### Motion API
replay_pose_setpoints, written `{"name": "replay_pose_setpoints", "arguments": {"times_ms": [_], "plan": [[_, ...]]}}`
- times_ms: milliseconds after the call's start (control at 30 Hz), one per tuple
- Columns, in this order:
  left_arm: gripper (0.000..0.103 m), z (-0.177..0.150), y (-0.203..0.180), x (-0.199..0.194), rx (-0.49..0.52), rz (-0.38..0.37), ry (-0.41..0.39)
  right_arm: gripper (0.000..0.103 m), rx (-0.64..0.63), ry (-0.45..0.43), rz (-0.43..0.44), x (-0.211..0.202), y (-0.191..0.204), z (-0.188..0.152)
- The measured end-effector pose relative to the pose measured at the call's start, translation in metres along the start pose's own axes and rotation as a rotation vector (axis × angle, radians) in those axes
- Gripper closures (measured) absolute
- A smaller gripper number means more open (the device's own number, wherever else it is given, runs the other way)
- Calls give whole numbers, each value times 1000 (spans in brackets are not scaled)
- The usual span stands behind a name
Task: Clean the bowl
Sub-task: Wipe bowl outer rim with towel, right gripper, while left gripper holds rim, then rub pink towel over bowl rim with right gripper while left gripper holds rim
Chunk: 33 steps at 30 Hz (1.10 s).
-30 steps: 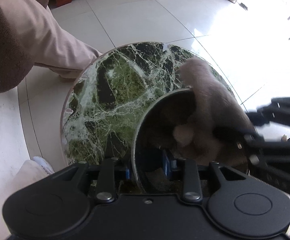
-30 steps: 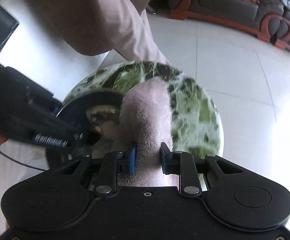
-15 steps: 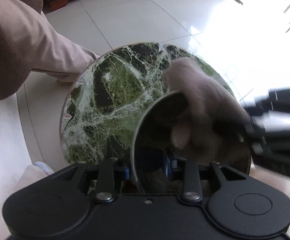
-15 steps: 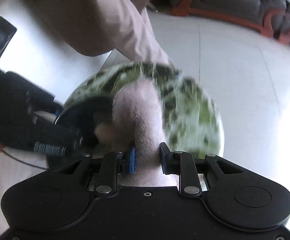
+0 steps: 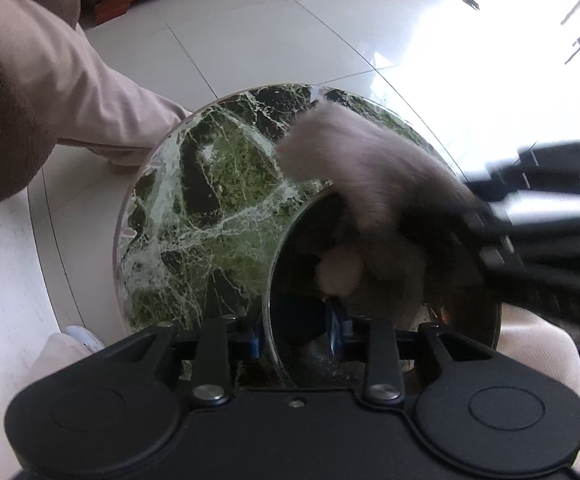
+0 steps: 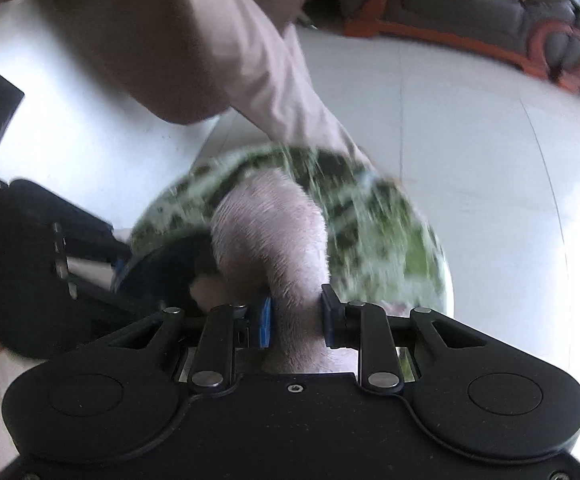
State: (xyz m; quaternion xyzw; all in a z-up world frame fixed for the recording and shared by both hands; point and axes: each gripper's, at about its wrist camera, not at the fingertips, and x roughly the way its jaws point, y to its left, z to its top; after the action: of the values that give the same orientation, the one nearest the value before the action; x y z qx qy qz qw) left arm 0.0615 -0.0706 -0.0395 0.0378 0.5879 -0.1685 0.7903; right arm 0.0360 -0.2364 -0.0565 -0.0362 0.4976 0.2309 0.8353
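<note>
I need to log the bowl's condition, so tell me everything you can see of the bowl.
The bowl is dark, round and glossy, with a thin bright rim; its material cannot be told. It is tilted, its opening facing the left wrist camera, over a green marble table. The left gripper is shut on its near rim, one finger inside, one outside. A fuzzy grey-pink cloth, clamped in the right gripper, drapes over the far rim into the bowl. Pale specks lie near the bottom edge.

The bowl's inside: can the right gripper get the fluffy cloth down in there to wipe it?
Probably yes. The bowl is open on top, the left gripper pinches only its near rim, and the cloth held by the right gripper already hangs inside.
</note>
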Motion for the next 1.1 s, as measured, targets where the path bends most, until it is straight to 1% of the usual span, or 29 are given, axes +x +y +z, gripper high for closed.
{"name": "replay_pose_setpoints", "arguments": {"times_ms": [67, 133, 200, 267, 367, 433, 567, 600, 667, 767, 800, 900, 1033, 1100], "plan": [[75, 0, 1, 0, -4, -7, -1, 79, 24, 10, 7, -4, 1, -14], [75, 0, 0, 0, 9, -7, -2, 79, 37, 5, 12, -7, 1, -14], [75, 0, -1, -1, 23, 1, 1, 79, 25, -6, 2, -4, 3, -6], [74, 0, -3, -1, 28, 12, 6, 79, -2, -27, -3, 2, 6, 10], [74, 0, -4, -1, 21, 16, 4, 79, -6, -47, 23, 10, 5, 27], [74, 0, -5, -1, 18, 17, 1, 80, 57, -53, 46, 11, -4, 22], [74, -4, -4, -1, -14, 13, -17, 80, 200, -52, 53, 4, -18, -13], [74, -4, -4, -1, -14, 12, -21, 80, 255, -59, 70, 0, -21, -25], [74, -5, -3, -1, -16, 11, -25, 79, 429, -100, 139, -9, -29, -53], [74, -4, -2, -1, -32, 11, -29, 79, 552, -139, 151, -13, -25, -72], [76, -4, -2, -1, -38, 12, -30, 78, 567, -143, 148, -12, -23, -75], [78, -1, 0, -8, -39, 23, -62, 78, 578, -150, 139, -9, -20, -76], [78, 12, 0, -18, -10, 19, -110, 78, 521, -145, 115, -6, -17, -72], [83, 18, -1, -20, 2, 17, -123, 78, 498, -139, 110, -7, -17, -71]]}}
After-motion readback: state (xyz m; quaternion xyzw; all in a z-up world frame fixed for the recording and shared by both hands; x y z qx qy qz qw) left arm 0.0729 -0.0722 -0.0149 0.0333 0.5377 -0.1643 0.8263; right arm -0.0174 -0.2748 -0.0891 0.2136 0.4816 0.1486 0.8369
